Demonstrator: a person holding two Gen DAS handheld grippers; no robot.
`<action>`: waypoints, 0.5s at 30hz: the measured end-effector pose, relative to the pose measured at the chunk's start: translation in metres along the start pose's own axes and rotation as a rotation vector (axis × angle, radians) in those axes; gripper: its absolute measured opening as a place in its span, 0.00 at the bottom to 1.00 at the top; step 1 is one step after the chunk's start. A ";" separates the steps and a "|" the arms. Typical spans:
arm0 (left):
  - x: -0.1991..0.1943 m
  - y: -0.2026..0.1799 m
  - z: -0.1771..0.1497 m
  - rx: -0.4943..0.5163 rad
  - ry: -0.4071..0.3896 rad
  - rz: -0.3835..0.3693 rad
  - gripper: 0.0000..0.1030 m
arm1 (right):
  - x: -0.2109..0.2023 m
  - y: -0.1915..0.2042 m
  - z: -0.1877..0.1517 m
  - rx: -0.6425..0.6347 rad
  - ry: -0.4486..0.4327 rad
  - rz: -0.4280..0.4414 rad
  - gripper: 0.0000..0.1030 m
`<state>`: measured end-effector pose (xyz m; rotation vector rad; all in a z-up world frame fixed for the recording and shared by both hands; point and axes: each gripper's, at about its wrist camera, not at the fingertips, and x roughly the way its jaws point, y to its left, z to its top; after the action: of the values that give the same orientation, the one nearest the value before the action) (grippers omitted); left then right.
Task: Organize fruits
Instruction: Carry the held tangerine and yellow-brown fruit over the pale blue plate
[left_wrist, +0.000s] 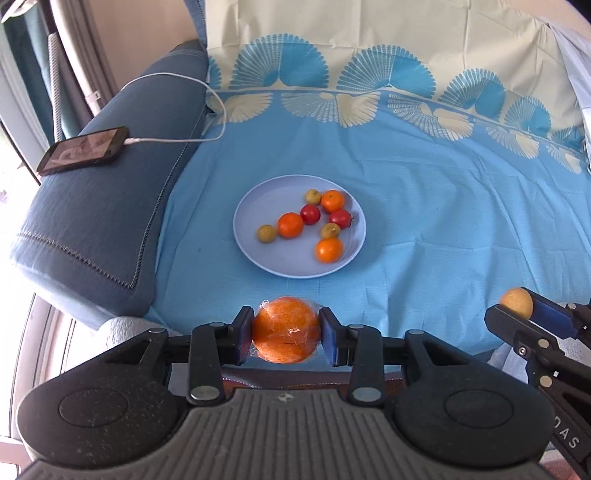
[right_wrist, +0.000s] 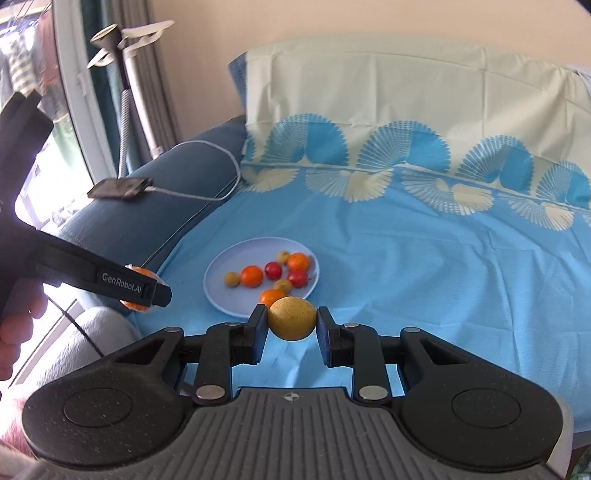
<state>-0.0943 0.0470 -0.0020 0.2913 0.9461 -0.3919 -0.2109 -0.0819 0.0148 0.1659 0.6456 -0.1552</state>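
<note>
My left gripper (left_wrist: 285, 334) is shut on a large orange wrapped in clear film (left_wrist: 285, 328), held in the air short of the plate. My right gripper (right_wrist: 291, 319) is shut on a round yellow-brown fruit (right_wrist: 291, 318). In the left wrist view that fruit (left_wrist: 516, 302) and the right gripper (left_wrist: 524, 312) show at the right edge. A pale blue plate (left_wrist: 258, 206) lies on the blue cloth and holds several small fruits: oranges (left_wrist: 290, 224), red ones (left_wrist: 310, 214) and yellow-green ones (left_wrist: 266, 233). The right wrist view shows the plate (right_wrist: 221, 286) just beyond my fingers, with the left gripper (right_wrist: 155, 291) at the left.
A blue patterned cloth (left_wrist: 443, 206) covers the sofa seat and back. A phone (left_wrist: 83, 149) on a white charging cable (left_wrist: 173, 140) lies on the blue armrest (left_wrist: 110, 206) at the left. A person's hand (right_wrist: 18, 321) holds the left gripper. A window is far left.
</note>
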 end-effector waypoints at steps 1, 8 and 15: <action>-0.003 0.003 -0.003 -0.008 -0.004 -0.003 0.41 | -0.002 0.005 -0.001 -0.014 -0.001 0.001 0.29; -0.013 0.014 -0.009 -0.033 -0.027 -0.023 0.41 | -0.014 0.030 -0.004 -0.096 -0.018 0.002 0.29; -0.008 0.016 -0.008 -0.036 -0.027 -0.034 0.41 | -0.013 0.037 -0.003 -0.131 -0.013 -0.009 0.29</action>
<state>-0.0967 0.0659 0.0011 0.2375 0.9318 -0.4084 -0.2157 -0.0437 0.0239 0.0359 0.6413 -0.1227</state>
